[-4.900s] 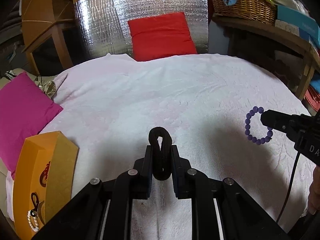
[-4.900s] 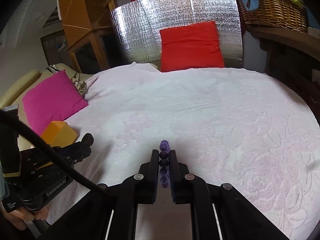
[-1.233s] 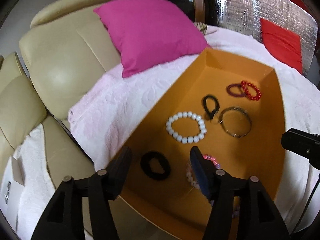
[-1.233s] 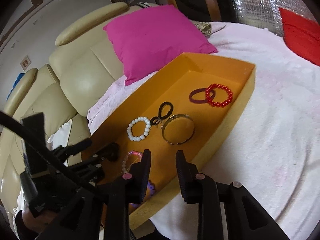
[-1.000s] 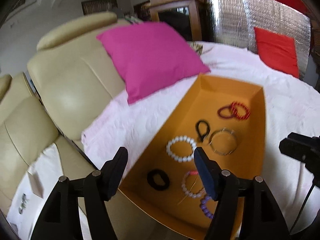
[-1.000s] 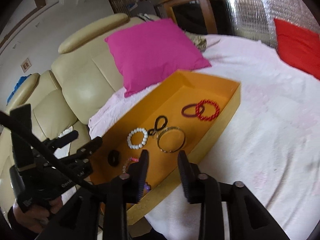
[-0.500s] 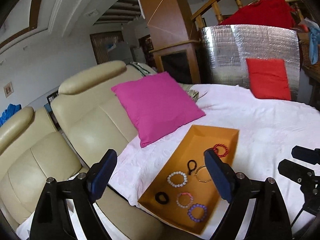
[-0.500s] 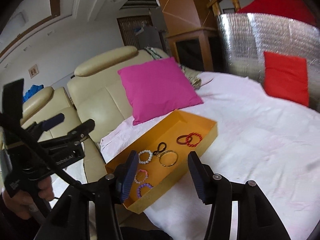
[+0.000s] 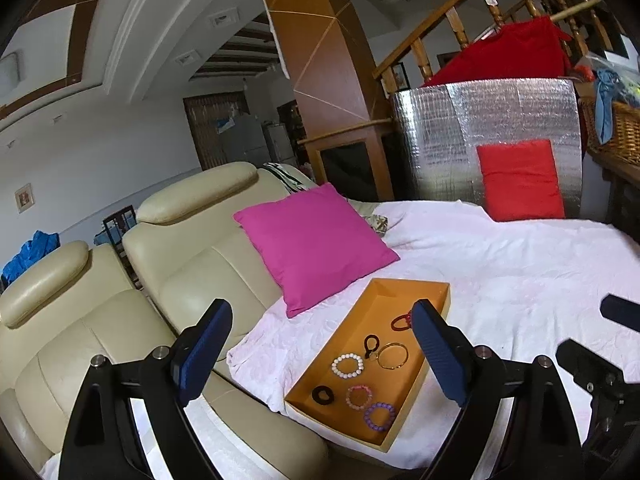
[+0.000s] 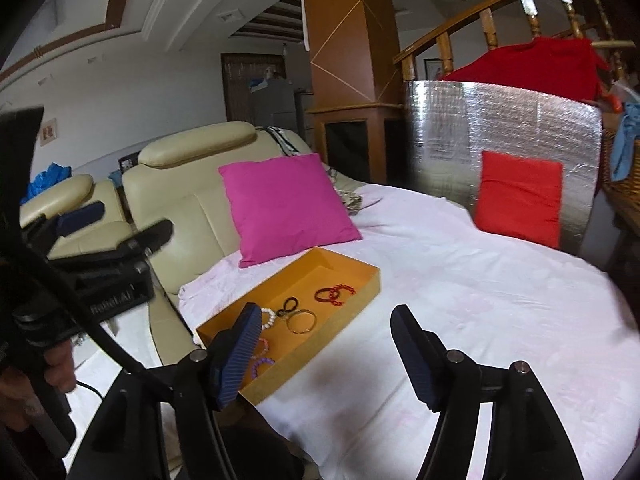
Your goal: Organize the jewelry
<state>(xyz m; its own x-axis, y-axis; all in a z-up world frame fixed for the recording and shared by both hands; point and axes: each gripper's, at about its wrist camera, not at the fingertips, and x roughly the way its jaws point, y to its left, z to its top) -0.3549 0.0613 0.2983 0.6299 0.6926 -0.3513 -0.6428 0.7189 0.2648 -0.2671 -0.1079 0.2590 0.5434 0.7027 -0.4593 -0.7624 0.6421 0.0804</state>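
Beaded and metal rings lie in a shallow orange cardboard tray on quilted white cloth.
The left gripper has barely widened, the right gripper has been opening: both empty, ribbed pads apart.

empty tool above orange tray

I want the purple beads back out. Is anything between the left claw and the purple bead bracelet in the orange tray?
Nothing visible. The left claw is open and empty, above the orange tray, and the purple bead bracelet lies uncovered.

Both my wrist views look forward and slightly downward from well back, the left from further left. They share the orange tray, pink cushion and white-covered bed.
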